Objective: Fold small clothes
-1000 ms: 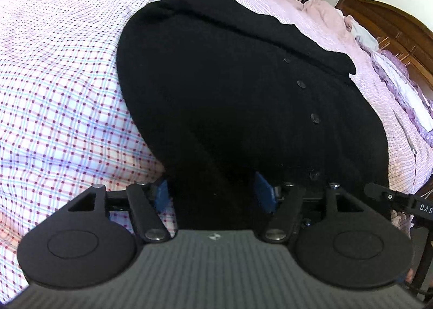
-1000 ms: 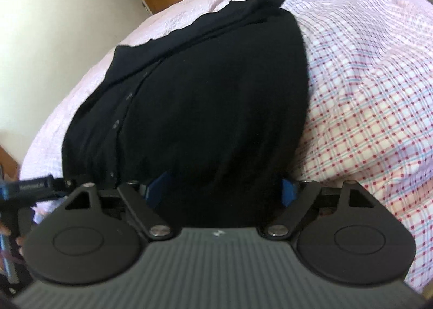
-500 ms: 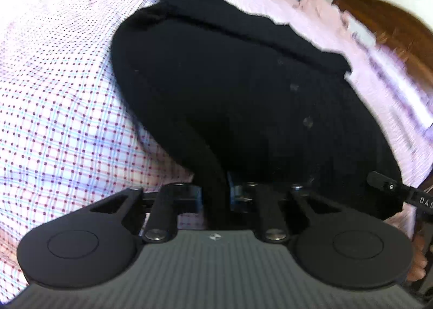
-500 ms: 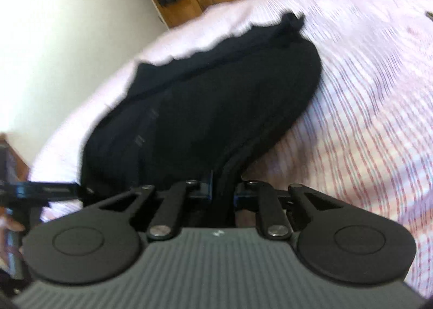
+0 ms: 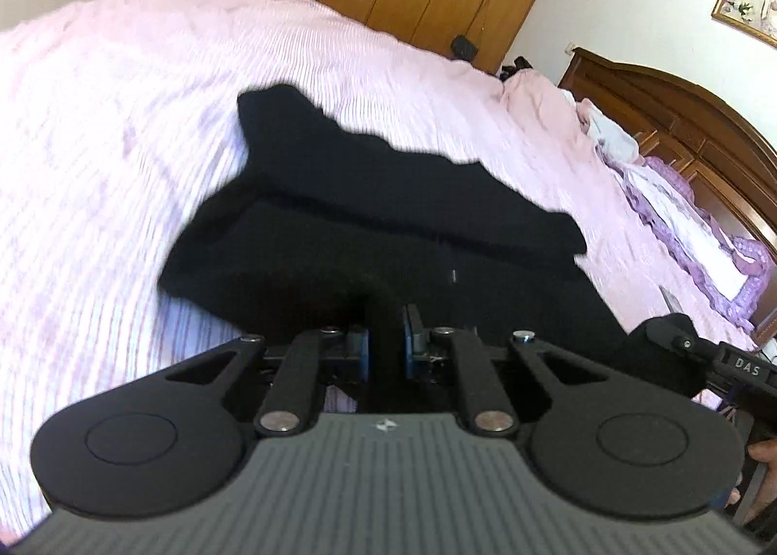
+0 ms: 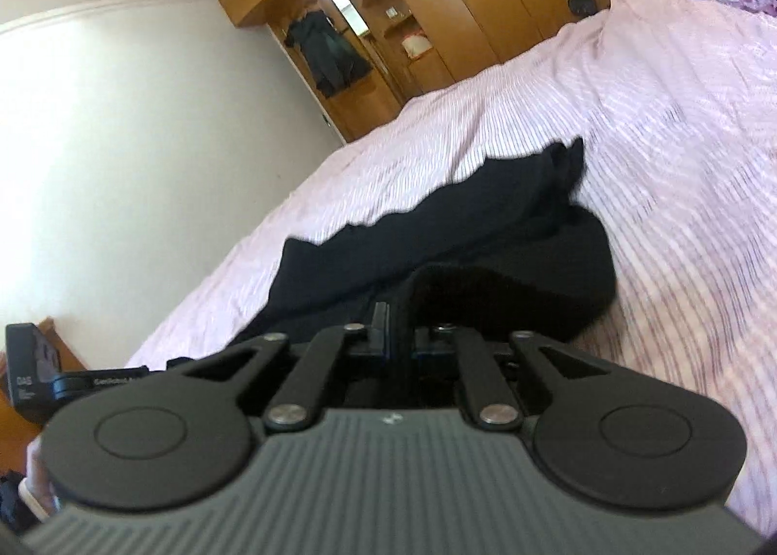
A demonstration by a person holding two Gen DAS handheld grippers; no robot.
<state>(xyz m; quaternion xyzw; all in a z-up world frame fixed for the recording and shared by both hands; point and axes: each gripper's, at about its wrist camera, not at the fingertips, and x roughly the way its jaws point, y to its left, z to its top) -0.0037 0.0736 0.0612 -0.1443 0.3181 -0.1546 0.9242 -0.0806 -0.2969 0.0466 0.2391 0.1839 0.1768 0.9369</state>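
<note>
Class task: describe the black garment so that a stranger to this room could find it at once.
Start at the big bed with the pink checked bedspread. On it lies the black garment, its near edge pinched in both grippers. It is the only dark thing on the bed.

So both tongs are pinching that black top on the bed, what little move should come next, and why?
Probably carry the pinched near edge forward over the rest. The left tongs and right tongs are each shut on the near hem of the black garment, while its far part lies on the pink bedspread, so laying the hem there would fold it in half.
</note>
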